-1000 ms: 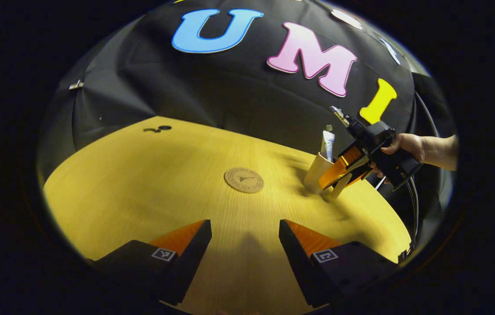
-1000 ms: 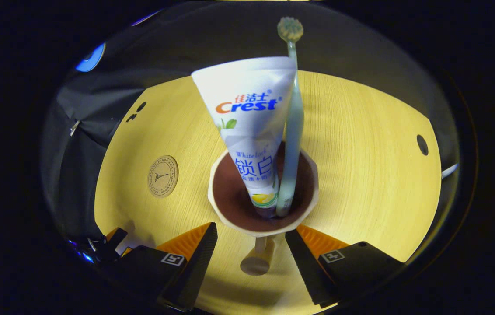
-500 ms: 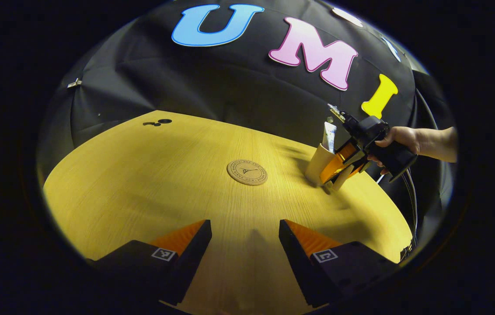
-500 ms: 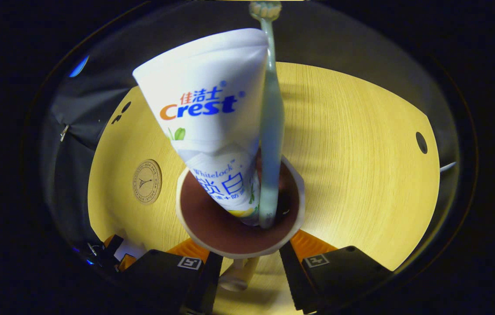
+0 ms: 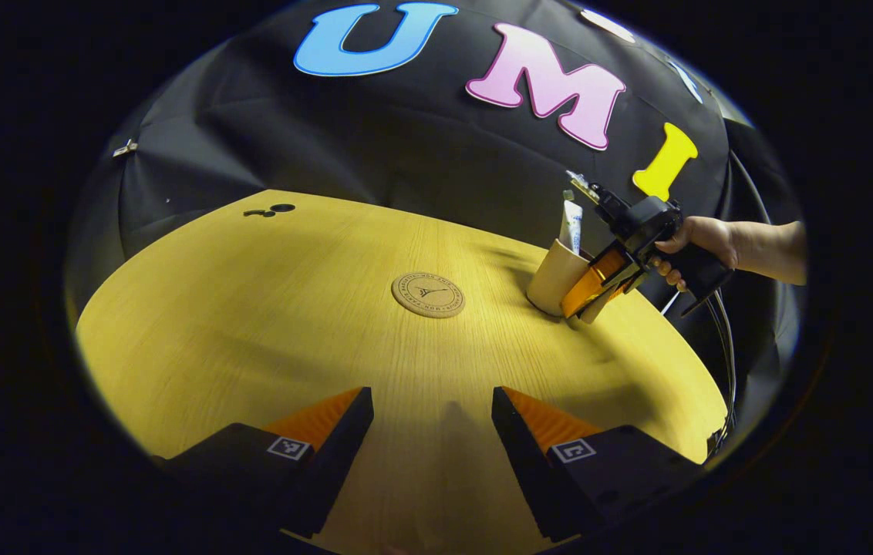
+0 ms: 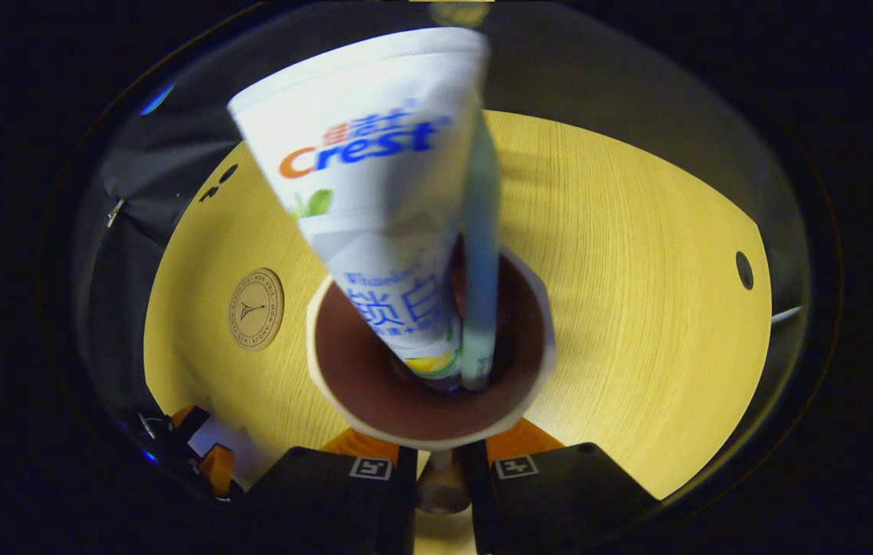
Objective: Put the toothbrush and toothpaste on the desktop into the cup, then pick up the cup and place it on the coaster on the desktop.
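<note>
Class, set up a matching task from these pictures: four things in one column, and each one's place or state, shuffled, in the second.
Things:
1. toothpaste
2. coaster
3. left tongs
4. right tongs

Place or state:
A. open, over the desktop
B. standing in the cup
C. shut on the cup's handle
D. lying bare on the desktop

Pairs: 1-B, 2-D, 3-A, 4-C

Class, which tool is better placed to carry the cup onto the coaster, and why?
Right: the right tool is closed on the cup's handle. The left tool hangs open, away from it, facing the coaster.
</note>
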Demonstrator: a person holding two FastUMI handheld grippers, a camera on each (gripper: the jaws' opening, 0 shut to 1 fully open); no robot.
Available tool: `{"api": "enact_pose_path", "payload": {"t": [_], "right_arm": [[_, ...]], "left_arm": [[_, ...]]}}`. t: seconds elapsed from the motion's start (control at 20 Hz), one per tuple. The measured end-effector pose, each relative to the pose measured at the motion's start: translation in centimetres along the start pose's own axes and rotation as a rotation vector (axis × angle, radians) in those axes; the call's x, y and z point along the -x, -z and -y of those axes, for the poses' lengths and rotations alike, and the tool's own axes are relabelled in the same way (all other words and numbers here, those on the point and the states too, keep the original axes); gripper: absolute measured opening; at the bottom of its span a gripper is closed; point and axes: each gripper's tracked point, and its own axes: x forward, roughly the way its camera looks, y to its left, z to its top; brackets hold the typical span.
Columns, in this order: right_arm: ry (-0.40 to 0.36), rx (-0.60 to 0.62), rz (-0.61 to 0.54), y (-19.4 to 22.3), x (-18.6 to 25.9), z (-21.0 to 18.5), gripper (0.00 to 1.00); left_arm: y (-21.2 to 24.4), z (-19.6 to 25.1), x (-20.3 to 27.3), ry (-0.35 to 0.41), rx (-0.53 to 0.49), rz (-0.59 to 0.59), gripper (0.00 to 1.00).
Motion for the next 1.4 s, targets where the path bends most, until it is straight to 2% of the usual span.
{"api": "enact_pose_path", "payload": {"t": [0.15, 0.2, 0.25, 0.5, 0.9, 1.25, 1.3, 1.4], "right_arm": [[0.017, 0.067, 0.019, 0.3, 0.1, 0.0, 0.31], [0.023, 0.093, 0.033, 0.1, 0.1, 0.1, 0.25], [0.027, 0.111, 0.042, 0.1, 0.1, 0.0, 0.31], [0.026, 0.131, 0.094, -1.1, 0.9, -1.1, 0.31], [-0.032, 0.156, 0.112, -2.4, 2.9, -6.2, 0.3], [-0.09, 0.228, 0.099, -3.7, 2.0, -13.2, 0.3], [-0.094, 0.242, 0.098, -3.9, 1.7, -14.1, 0.3], [-0.107, 0.259, 0.082, -3.8, 0.7, -15.8, 0.3]], "left_arm": [[0.6, -0.1, -0.2, -0.004, -0.009, -0.011, 0.97], [0.7, -0.1, -0.2, -0.007, -0.01, -0.014, 0.97], [1.0, -0.2, -0.2, -0.009, -0.009, -0.018, 0.98], [1.3, -0.5, -0.1, -0.016, -0.014, -0.019, 0.98], [0.1, -0.3, 0.7, -0.015, -0.031, 0.012, 0.98], [-2.4, -2.0, 4.6, -0.036, -0.02, 0.061, 0.97], [-2.5, -2.6, 5.2, -0.045, -0.014, 0.06, 1.0], [-2.6, -3.7, 6.4, -0.065, -0.005, 0.059, 0.98]]}}
